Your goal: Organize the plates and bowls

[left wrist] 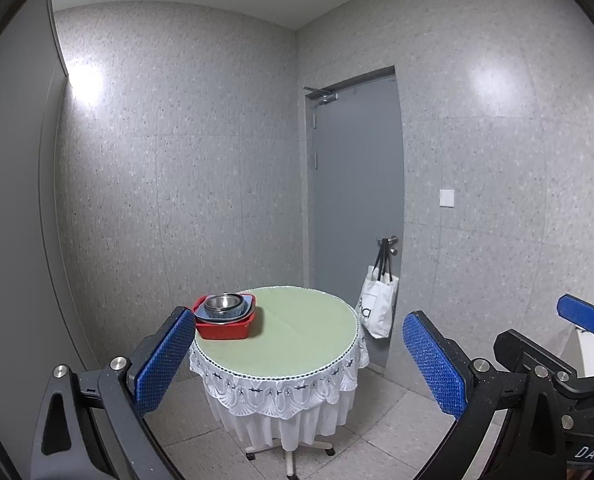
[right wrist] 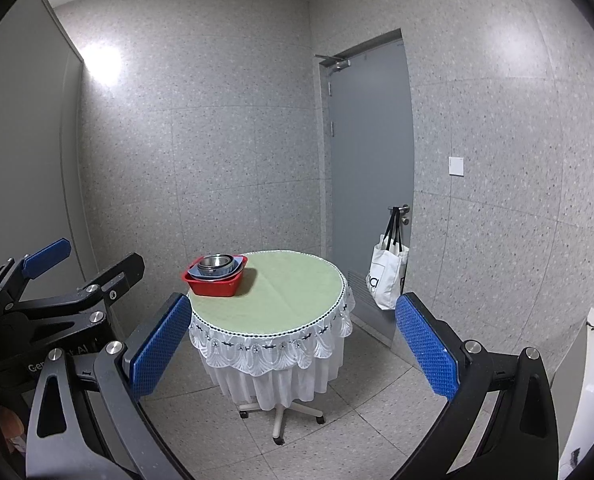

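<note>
Two tools are seen well back from a round worktop point(left wrist: 297, 340), both released, with blue pads spread wide and nothing held between them. In the left wrist view the left tool point(left wrist: 297, 364) frames the lower half of the frame, and part of the right tool point(left wrist: 545, 344) is seen at the lower right edge. In the right wrist view the right tool point(right wrist: 293, 344) frames the bottom, and the left tool point(right wrist: 81, 264) is seen at the left edge. The worktop is covered by a pale green cloth with a white lace skirt point(right wrist: 273, 352) and is carried on a wheeled base point(right wrist: 281, 416). A red basin point(left wrist: 223, 326) is set at the left rim of the worktop, just left of centre frame; blue dishes point(left wrist: 239, 310) are stacked in it, topped by a steel bowl point(left wrist: 223, 302). A grey door point(left wrist: 357, 200) is seen right of centre, with a white tote bag point(left wrist: 377, 304) hung from its handle.
</note>
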`<state>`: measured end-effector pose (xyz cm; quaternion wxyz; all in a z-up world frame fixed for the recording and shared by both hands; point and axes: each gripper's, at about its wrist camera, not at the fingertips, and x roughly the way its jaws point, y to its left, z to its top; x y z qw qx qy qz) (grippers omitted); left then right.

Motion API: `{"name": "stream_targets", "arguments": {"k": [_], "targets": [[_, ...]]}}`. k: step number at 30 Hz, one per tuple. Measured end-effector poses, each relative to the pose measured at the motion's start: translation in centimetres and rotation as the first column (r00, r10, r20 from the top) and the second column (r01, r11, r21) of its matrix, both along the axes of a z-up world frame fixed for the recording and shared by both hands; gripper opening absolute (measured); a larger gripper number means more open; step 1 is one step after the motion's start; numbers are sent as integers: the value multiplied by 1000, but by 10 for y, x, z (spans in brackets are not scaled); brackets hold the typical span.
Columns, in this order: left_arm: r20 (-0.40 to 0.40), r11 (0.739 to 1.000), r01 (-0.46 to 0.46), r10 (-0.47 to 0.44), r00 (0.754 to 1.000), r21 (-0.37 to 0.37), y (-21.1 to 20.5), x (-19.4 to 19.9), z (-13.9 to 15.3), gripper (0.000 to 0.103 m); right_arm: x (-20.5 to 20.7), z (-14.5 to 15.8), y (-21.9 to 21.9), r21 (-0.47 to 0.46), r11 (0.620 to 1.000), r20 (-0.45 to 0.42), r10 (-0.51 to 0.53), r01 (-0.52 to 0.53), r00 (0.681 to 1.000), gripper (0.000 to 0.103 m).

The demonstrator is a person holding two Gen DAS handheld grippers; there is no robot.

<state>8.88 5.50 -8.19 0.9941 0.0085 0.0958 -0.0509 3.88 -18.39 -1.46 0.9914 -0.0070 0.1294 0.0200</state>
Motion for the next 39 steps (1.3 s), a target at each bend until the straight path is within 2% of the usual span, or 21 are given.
{"name": "stream_targets", "arguments": {"k": [39], "targets": [[15, 1000, 7, -7, 1000, -2, 5, 38, -14, 102, 16, 0, -18, -4, 1000, -8, 3, -3, 1000, 103]]}}
